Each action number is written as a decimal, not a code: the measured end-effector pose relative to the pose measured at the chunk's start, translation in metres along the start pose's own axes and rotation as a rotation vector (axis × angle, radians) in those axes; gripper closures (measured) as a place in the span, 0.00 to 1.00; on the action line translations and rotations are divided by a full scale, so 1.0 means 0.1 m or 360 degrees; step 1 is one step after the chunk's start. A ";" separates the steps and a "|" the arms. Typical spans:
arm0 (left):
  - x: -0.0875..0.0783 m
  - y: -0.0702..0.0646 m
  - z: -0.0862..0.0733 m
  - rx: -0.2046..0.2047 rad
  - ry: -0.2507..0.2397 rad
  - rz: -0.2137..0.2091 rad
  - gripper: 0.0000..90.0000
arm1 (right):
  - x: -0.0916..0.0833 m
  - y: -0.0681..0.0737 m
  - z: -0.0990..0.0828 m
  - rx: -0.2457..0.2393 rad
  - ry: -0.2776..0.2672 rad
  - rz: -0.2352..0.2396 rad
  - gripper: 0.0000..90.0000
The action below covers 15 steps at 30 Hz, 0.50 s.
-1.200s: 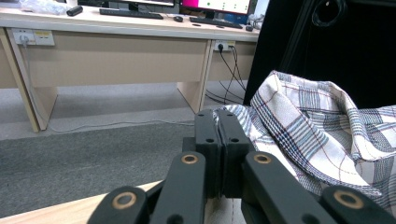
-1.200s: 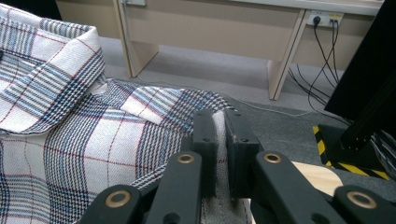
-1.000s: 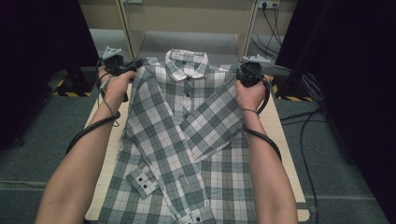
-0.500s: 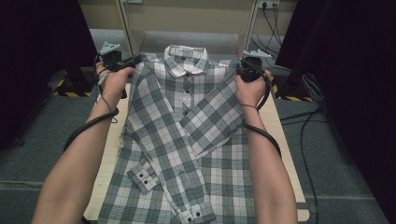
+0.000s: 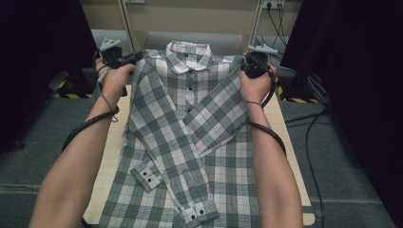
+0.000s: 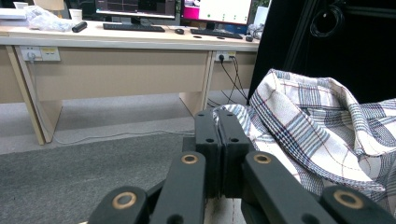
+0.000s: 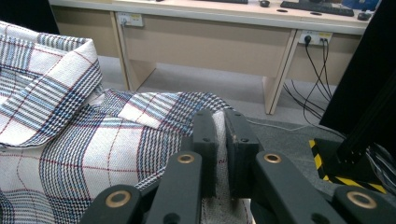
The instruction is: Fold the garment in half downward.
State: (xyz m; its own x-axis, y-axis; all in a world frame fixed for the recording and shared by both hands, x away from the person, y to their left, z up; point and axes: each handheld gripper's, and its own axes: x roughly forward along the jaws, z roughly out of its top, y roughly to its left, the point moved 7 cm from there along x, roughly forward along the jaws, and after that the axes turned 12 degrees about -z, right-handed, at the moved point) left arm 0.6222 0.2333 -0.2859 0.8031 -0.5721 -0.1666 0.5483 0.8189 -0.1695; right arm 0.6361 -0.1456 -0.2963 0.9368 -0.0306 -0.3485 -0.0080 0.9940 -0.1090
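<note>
A grey-and-white plaid shirt [image 5: 190,142] lies face up along the wooden table [image 5: 280,123], both sleeves folded across its front, white collar [image 5: 187,52] at the far end. My left gripper [image 5: 135,58] is shut on the shirt's left shoulder; in the left gripper view its jaws [image 6: 217,122] pinch a thin edge of plaid cloth [image 6: 299,121]. My right gripper [image 5: 243,66] is shut on the right shoulder; in the right gripper view the cloth [image 7: 93,135] runs between the jaws [image 7: 219,126].
A desk [image 6: 116,42] with monitors and a keyboard stands beyond the table. Cables [image 5: 313,128] trail over the grey carpet at the right, beside black-and-yellow floor tape [image 5: 297,99]. Dark curtains [image 5: 361,71] flank both sides.
Both hands have shifted slightly toward the far end with the shoulders, pulling the shirt a little flatter. Both grips are unchanged.
</note>
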 end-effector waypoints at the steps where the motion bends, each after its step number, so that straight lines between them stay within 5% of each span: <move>1: 0.00 0.00 0.01 -0.0009 -0.0004 -0.0001 0.98 | 0.00 0.00 0.01 0.0002 -0.0003 0.0001 0.94; 15: 0.00 -0.05 0.19 0.0017 -0.0020 -0.0005 0.98 | -0.06 -0.05 0.21 0.0024 -0.0034 -0.0009 0.94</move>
State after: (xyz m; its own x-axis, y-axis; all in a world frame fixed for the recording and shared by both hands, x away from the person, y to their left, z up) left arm 0.6242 0.2301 -0.2668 0.8042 -0.5742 -0.1537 0.5532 0.8176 -0.1598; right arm 0.6383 -0.1481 -0.2742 0.9440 -0.0342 -0.3281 0.0025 0.9953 -0.0966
